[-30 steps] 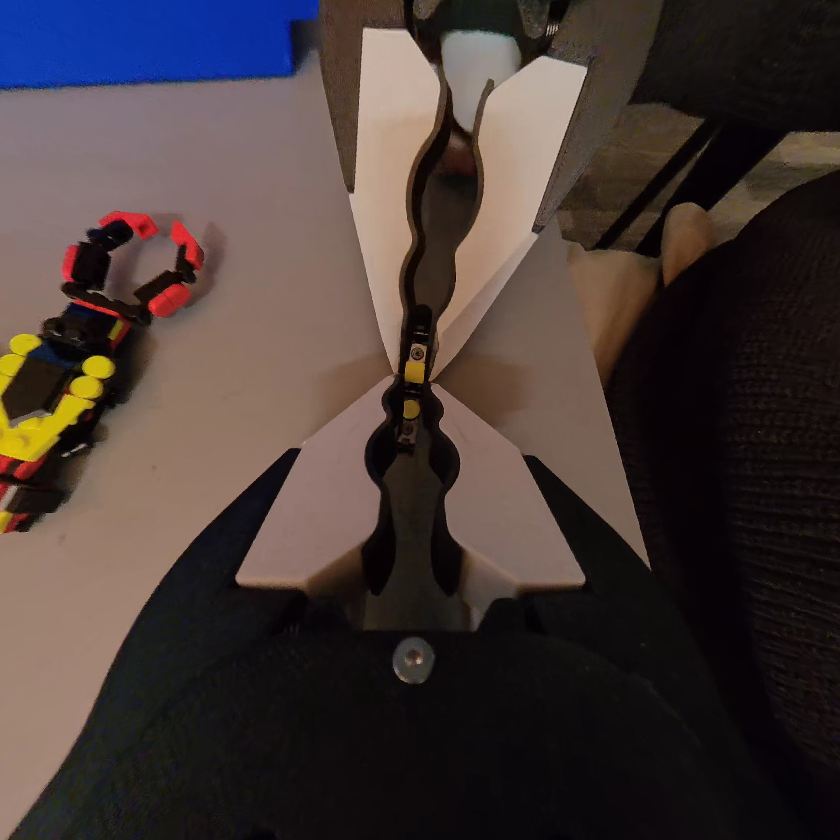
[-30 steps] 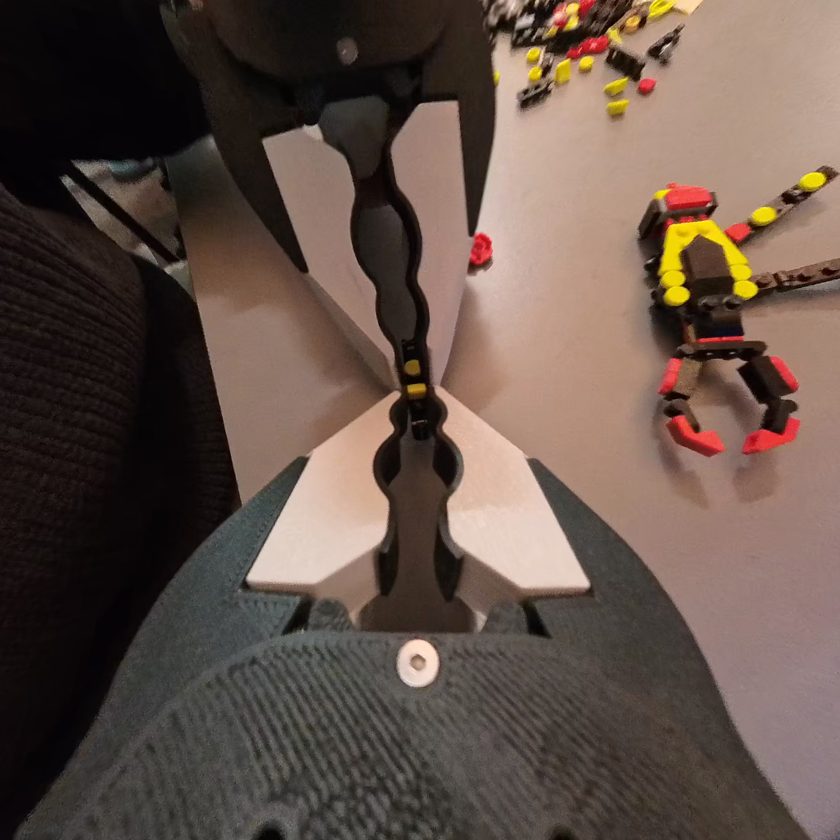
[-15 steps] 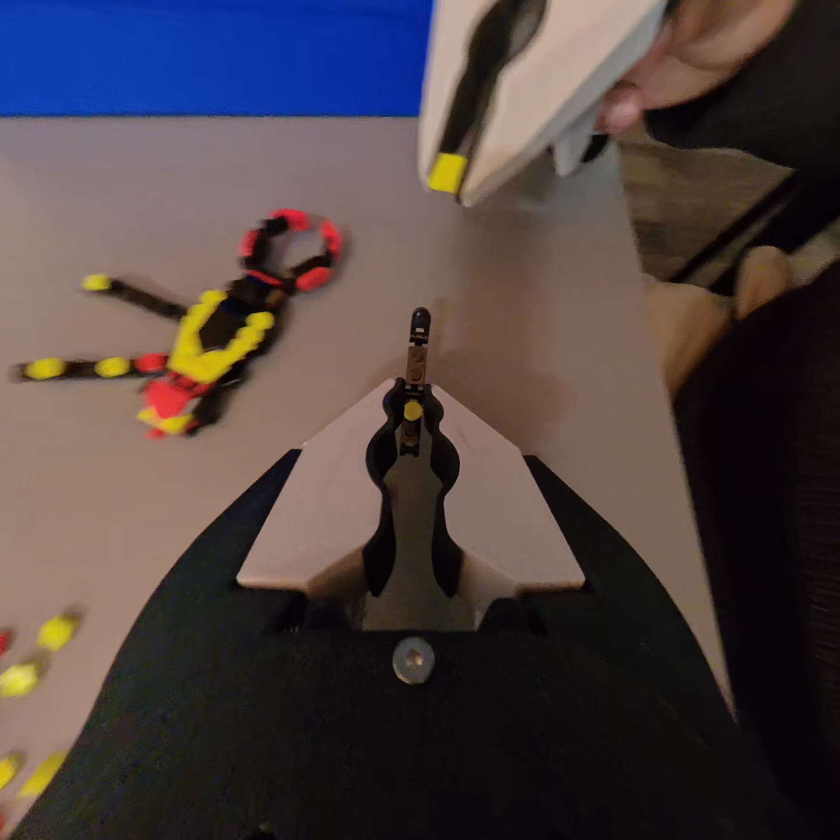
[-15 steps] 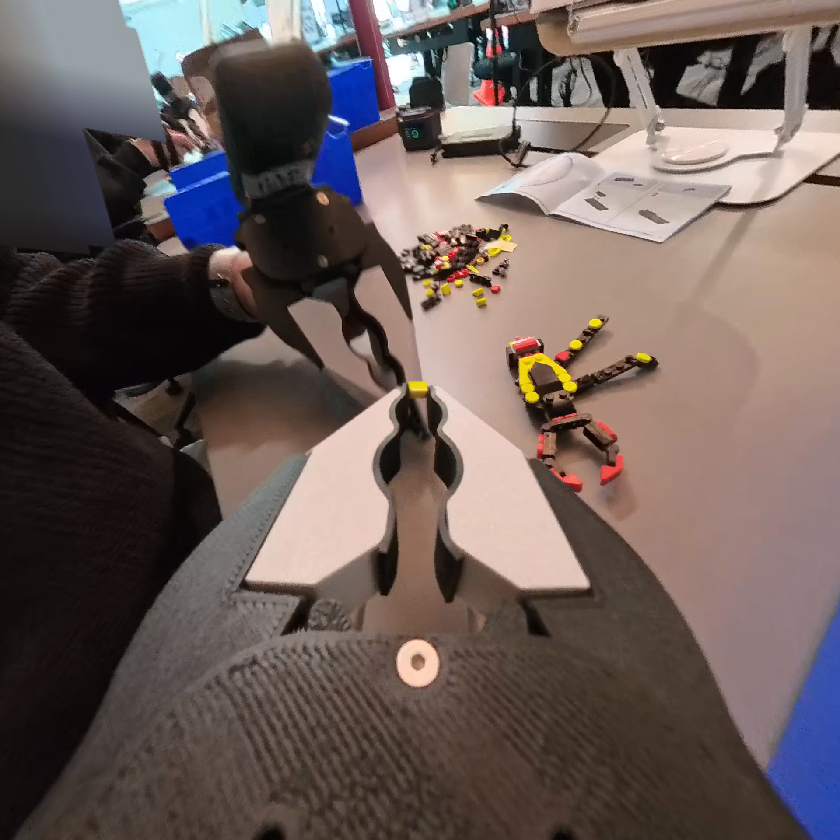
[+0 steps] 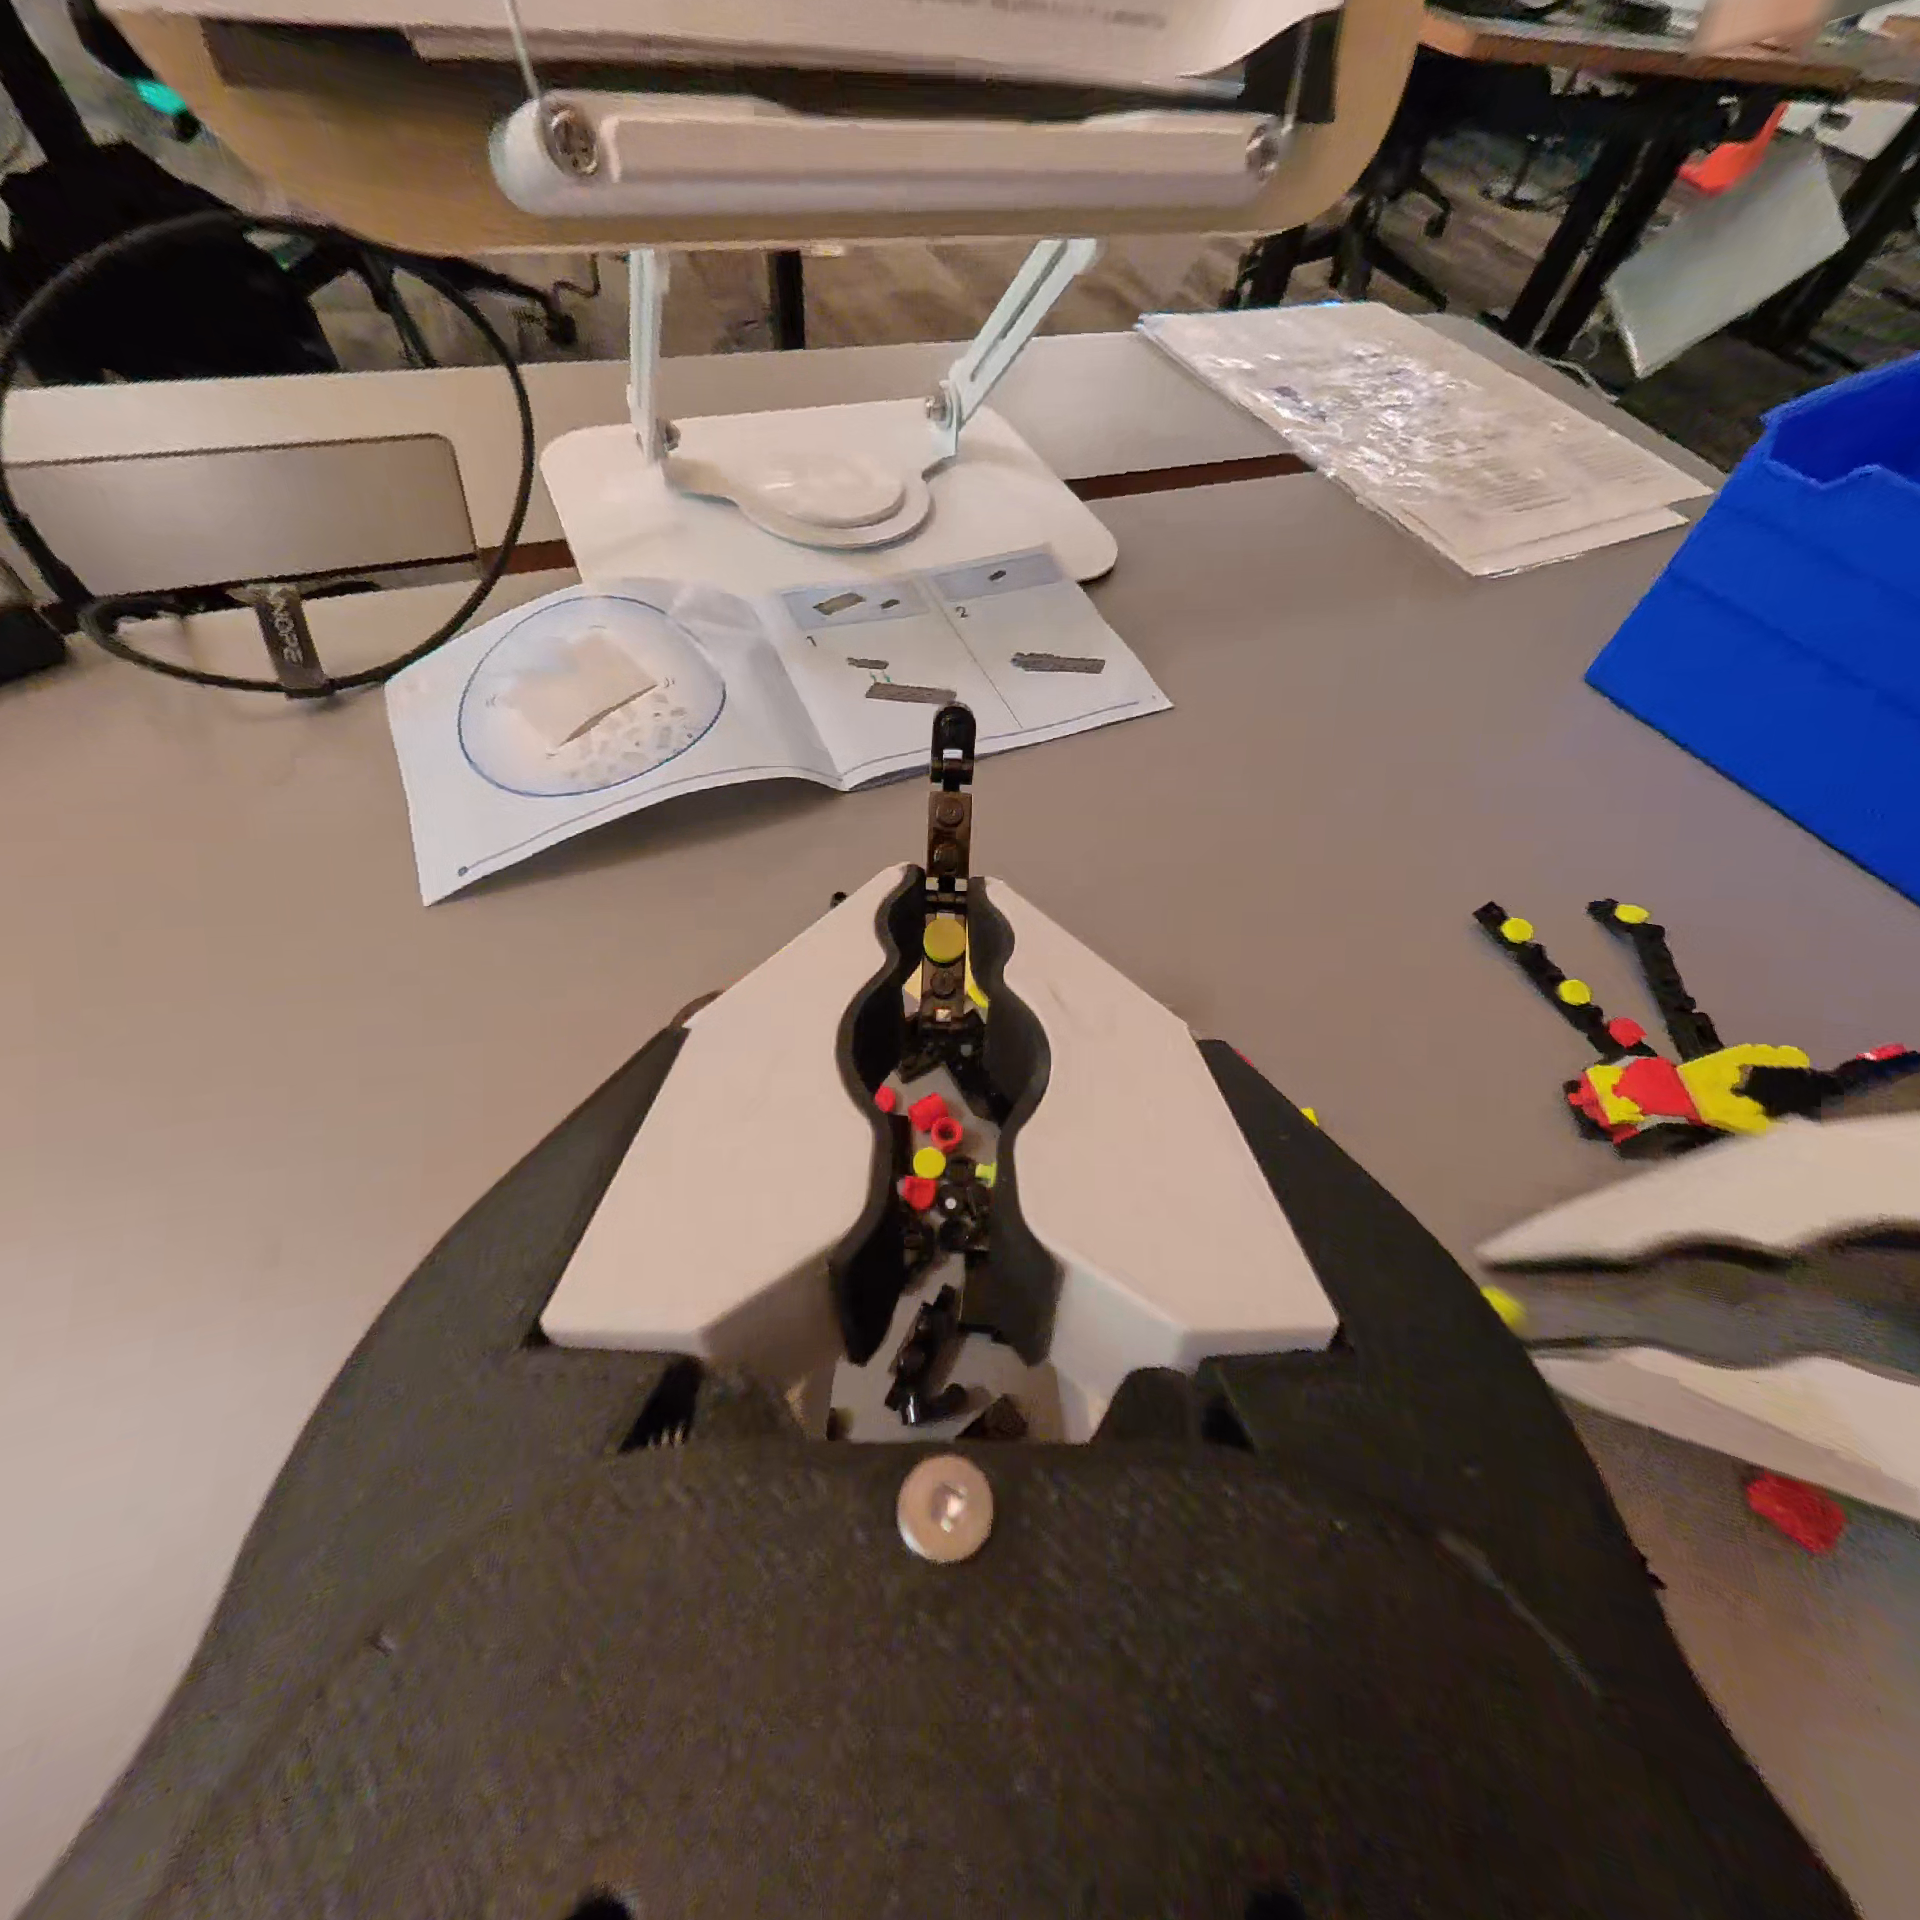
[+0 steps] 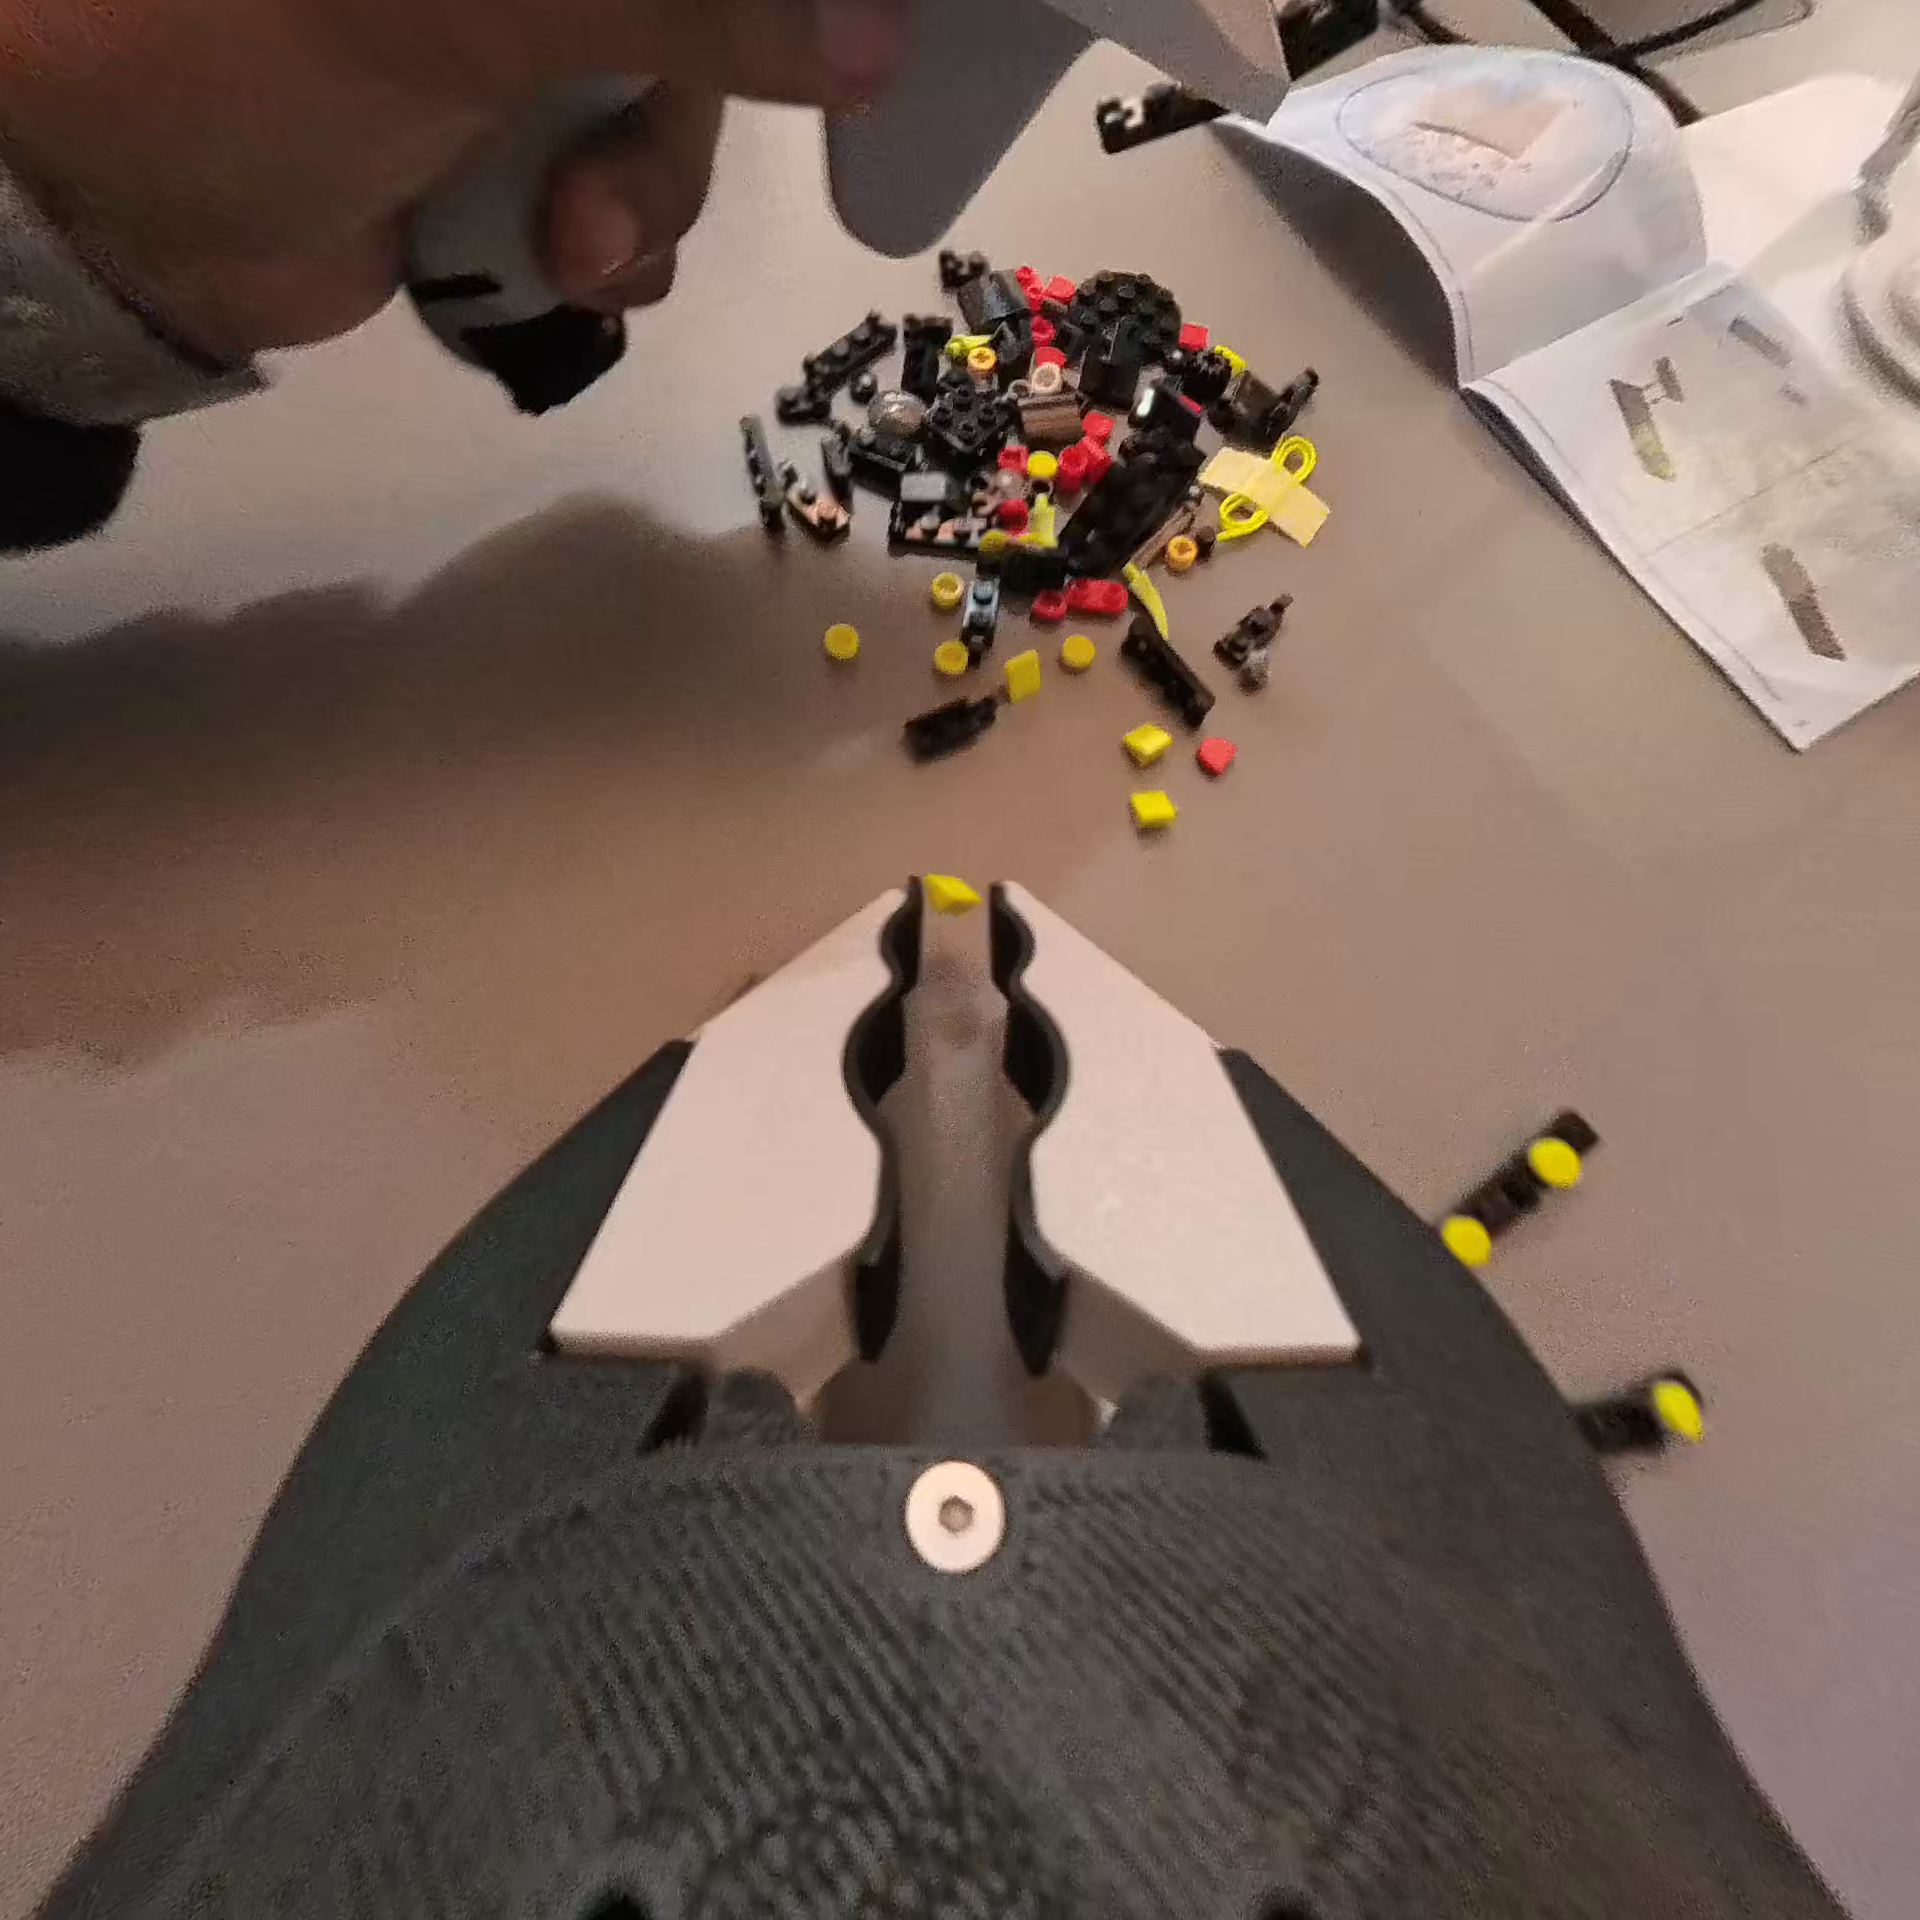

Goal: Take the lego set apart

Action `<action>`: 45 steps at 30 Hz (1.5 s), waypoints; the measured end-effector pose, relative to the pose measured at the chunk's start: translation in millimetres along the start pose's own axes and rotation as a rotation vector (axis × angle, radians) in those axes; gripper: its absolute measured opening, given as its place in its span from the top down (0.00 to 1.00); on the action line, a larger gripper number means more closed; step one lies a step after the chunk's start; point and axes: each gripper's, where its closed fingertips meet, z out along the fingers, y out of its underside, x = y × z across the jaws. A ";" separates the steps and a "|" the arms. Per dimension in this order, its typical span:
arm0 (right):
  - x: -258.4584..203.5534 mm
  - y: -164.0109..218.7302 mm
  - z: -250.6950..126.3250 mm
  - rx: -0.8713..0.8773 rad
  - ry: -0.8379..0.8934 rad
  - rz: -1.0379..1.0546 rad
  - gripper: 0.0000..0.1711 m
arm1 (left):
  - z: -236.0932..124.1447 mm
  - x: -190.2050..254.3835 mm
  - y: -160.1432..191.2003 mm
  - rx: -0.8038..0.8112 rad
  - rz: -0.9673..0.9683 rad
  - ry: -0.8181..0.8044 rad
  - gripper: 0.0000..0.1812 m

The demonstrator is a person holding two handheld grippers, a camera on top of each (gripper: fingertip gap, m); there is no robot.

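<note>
L claw (image 5: 948, 914) was clamped on a black leg strip (image 5: 948, 831), long axis straight out past its tips, while R claw (image 6: 954, 902), narrowly parted w/ a yellow tile (image 6: 951, 894) at its tips, sat nearer the loose pile (image 6: 1049, 468) dead ahead on the desk (image 6: 416, 831).

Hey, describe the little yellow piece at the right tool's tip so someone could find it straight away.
Start at the heap of loose black, red and yellow lego pieces on the grey table. Come toward the right tool. The small yellow wedge-shaped piece sits at its fingertips, not lying flat among the others.
</note>
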 end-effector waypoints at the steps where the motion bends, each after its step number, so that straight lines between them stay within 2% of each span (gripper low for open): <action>1: -0.5 -3.6 5.2 0.001 -0.023 0.028 0.86 | -1.4 2.6 -1.5 0.007 0.008 0.011 0.97; 3: -0.9 -8.6 5.2 0.018 -0.052 0.086 0.78 | -2.5 7.2 -0.7 0.003 0.027 0.025 0.97; 8: 3.3 -3.6 -42.3 0.118 0.000 0.138 0.80 | 1.3 33.8 8.2 -0.039 0.061 0.140 0.97; 10: 2.6 9.1 -66.1 0.144 0.034 0.150 0.80 | 0.0 59.0 10.5 -0.043 0.090 0.253 0.97; 12: 1.7 24.3 -87.1 0.169 0.076 0.165 0.80 | -6.6 99.2 17.7 -0.062 0.150 0.437 0.97; 14: 0.7 39.0 -104.5 0.173 0.116 0.183 0.80 | -22.8 149.3 37.9 -0.131 0.266 0.675 0.97; 16: -3.9 47.8 -117.7 0.179 0.122 0.184 0.78 | -43.1 189.0 75.6 -0.278 0.419 0.863 0.97; 18: -21.9 48.4 -121.9 0.185 0.027 0.152 0.76 | -59.1 213.5 108.0 -0.407 0.524 0.969 0.97; 20: -29.3 54.6 -116.8 0.129 -0.018 0.123 0.75 | -68.7 227.9 124.9 -0.468 0.589 1.023 0.97; 24: -33.9 76.8 -103.1 0.014 -0.036 0.065 0.75 | -73.5 236.8 129.1 -0.457 0.638 1.049 0.97; 26: -37.7 85.1 -100.0 -0.029 -0.050 0.036 0.83 | -76.0 237.7 124.5 -0.427 0.621 1.071 0.97; 29: -35.7 82.3 -100.4 -0.011 -0.039 0.018 0.92 | -79.8 237.2 123.2 -0.427 0.587 1.108 0.97; 35: -32.5 90.0 -101.3 -0.037 -0.060 0.059 0.95 | -81.5 236.5 115.5 -0.393 0.549 1.123 0.97; 45: -32.3 74.4 -110.7 0.070 -0.121 0.152 0.83 | -79.8 233.7 118.2 -0.398 0.570 1.108 0.97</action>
